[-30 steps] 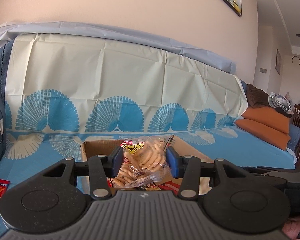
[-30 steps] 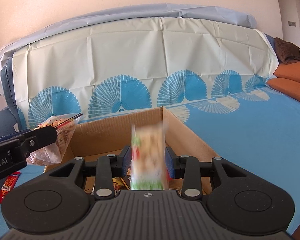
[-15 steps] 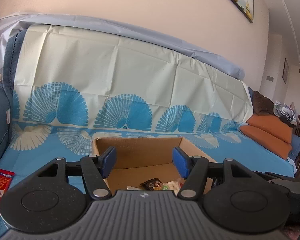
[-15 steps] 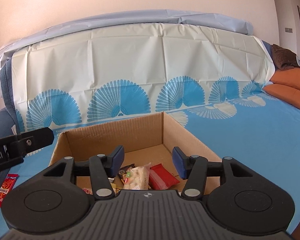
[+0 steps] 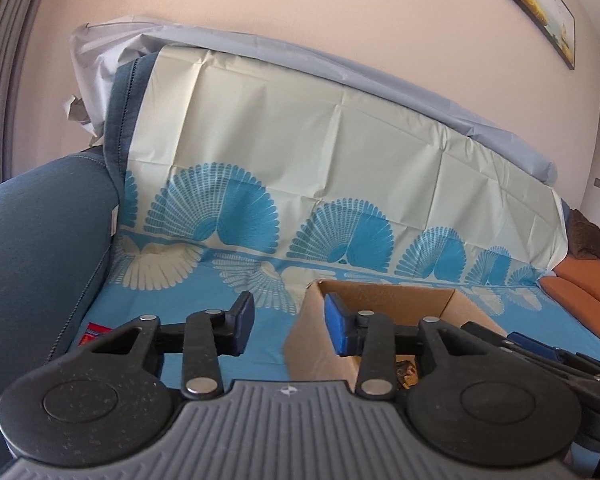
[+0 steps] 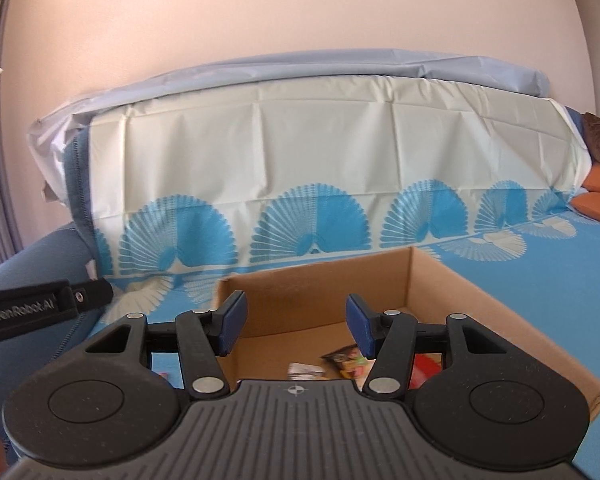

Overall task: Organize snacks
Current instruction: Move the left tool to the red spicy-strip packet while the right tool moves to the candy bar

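Two fisheye views along handheld tongs, facing a sofa draped with a cream and blue sheet printed with fan shapes.

Left wrist view: left tongs released, blue pads apart with nothing between them, jaws just narrowed somewhat. Low and right of centre, an open cardboard box resting on the blue part of the sheet, its near left corner showing between the pads. Inside the box, behind the right finger, a glimpse of a dark snack wrapper, too hidden to read. Far left, on the sheet beside the dark blue sofa arm, a small red snack packet, mostly hidden behind the tool body and well apart from the box. At the right edge, a black part of the other tool reaching in above the box. Beyond, orange cushions at the far end of the sofa and a framed picture high on the wall.

Right wrist view: right tongs released, pads spread wide above the open box, empty. On the box floor, several snacks lying loose: a pale packet, a dark packet with colourful print, and a red packet partly behind the right finger. At the left edge, the side of the left tool, black with printed lettering, held beside the box, over the sheet.
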Demonstrator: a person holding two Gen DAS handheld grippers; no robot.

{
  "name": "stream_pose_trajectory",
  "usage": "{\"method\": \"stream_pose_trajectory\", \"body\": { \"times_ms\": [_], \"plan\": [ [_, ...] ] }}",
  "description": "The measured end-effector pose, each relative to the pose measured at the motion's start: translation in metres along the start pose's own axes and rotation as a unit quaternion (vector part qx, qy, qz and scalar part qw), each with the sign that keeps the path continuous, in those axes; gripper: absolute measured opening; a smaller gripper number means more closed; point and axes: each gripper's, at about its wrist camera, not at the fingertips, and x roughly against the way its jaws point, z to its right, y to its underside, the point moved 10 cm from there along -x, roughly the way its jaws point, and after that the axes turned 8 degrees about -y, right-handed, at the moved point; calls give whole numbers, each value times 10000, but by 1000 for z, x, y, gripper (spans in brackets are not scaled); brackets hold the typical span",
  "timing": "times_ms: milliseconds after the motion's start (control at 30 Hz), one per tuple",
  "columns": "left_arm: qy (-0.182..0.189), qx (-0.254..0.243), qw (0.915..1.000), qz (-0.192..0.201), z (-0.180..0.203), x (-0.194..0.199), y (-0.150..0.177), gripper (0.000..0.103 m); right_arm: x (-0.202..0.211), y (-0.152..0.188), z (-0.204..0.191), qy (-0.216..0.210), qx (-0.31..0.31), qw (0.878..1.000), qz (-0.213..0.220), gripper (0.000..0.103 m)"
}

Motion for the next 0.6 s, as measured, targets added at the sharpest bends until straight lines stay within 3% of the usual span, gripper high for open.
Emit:
{"method": "stream_pose_trajectory", "body": {
  "times_ms": [100, 233, 333, 433, 533, 600],
  "plan": [
    [-459, -29, 9988, -172, -32, -2, 3, 40, 0, 4, -24, -215, 26, 9998, 13, 57],
    [-962, 443, 9939, -297, -86, -4, 0, 33, -4, 14, -55, -570, 71, 9983, -99, 50],
    [-1403, 819, 9859, -404, -131, -5, -2, 32, -7, 21, -75, -816, 100, 9964, -199, 42],
    [-1866, 1211, 9732, -589, -171, -5, 4, 32, -11, 29, -87, -982, 131, 9945, -345, 41],
    [-2064, 1581, 9619, -843, -198, -6, 13, 32, -20, 40, -102, -1096, 293, 9919, -578, 41],
    [-2047, 1520, 9633, -846, -198, -6, 12, 32, -27, 48, -111, -1166, 366, 9898, -727, 41]
  ]
}}
